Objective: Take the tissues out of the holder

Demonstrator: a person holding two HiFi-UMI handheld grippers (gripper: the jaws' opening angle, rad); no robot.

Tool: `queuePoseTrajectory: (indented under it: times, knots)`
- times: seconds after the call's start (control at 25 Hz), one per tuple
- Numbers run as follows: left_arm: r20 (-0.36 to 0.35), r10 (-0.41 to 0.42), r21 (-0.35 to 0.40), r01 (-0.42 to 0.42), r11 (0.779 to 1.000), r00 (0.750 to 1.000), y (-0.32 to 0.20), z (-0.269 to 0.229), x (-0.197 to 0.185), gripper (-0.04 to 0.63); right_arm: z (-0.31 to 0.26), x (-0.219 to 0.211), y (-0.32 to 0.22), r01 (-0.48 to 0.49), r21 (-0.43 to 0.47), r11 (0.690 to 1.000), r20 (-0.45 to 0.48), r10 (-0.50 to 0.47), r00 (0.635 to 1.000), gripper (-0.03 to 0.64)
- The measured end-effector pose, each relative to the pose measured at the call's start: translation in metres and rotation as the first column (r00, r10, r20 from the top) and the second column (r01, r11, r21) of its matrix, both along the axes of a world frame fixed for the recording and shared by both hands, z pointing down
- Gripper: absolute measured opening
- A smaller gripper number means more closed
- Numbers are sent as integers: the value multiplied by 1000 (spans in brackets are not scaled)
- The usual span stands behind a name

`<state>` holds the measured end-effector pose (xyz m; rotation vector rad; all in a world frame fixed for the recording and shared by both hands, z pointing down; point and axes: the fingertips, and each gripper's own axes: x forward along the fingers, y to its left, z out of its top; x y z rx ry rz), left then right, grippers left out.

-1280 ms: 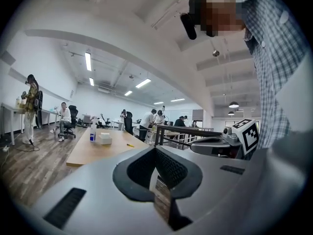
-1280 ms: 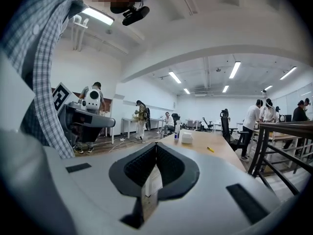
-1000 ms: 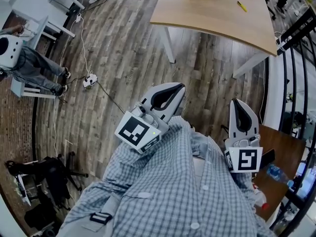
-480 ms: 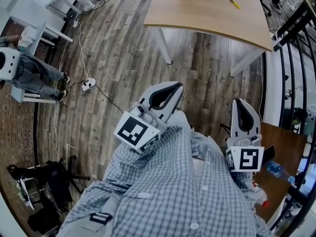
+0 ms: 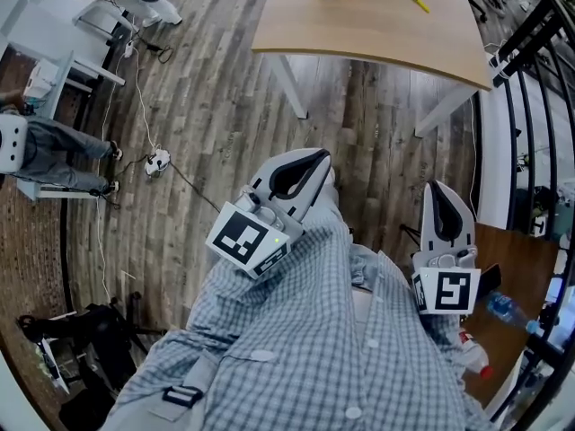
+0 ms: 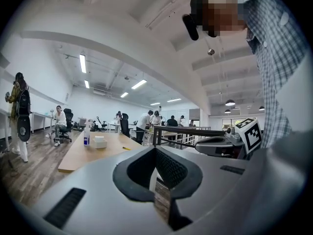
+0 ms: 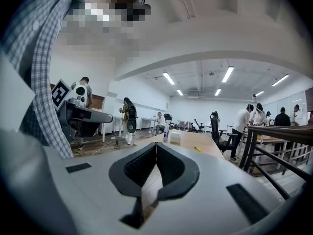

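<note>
wooden table (image 5: 377, 25) stands ahead across the floor. the white tissue holder (image 6: 100, 142) sits at the table's far end, just beside a spray bottle (image 6: 86, 136) and well apart from both tongs. the left gripper (image 6: 155, 149) and right gripper (image 7: 156, 144) are pinched together, empty. we should step up to the table, then spread one pair and steady the holder with the other. it looks a low box, long axis seemingly parallel to the table's near edge; its opening's direction is too small to tell.
</note>
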<state>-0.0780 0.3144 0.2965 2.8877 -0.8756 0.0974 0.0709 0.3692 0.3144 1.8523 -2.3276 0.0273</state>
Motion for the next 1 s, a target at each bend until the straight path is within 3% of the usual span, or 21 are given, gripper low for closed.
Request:
queuePoseTrajectory:
  times: [0.24, 0.4, 0.56, 1.0]
  knots:
    - [0, 45, 5, -45, 999, 999, -25, 1, 11, 8, 8, 9, -14, -20, -30, 999, -64, 18, 998, 12]
    - [3, 70, -4, -70, 998, 998, -45, 6, 19, 8, 8, 15, -33, -66, -30, 997, -36, 65, 997, 12]
    - [4, 106, -11, -106, 994, 994, -65, 8, 31, 8, 12, 19, -51, -63, -51, 997, -67, 60, 996, 12]
    - [16, 98, -33, -98, 995, 995, -131, 13, 28, 8, 8, 8, -121, -62, -58, 996, -5, 61, 998, 12]
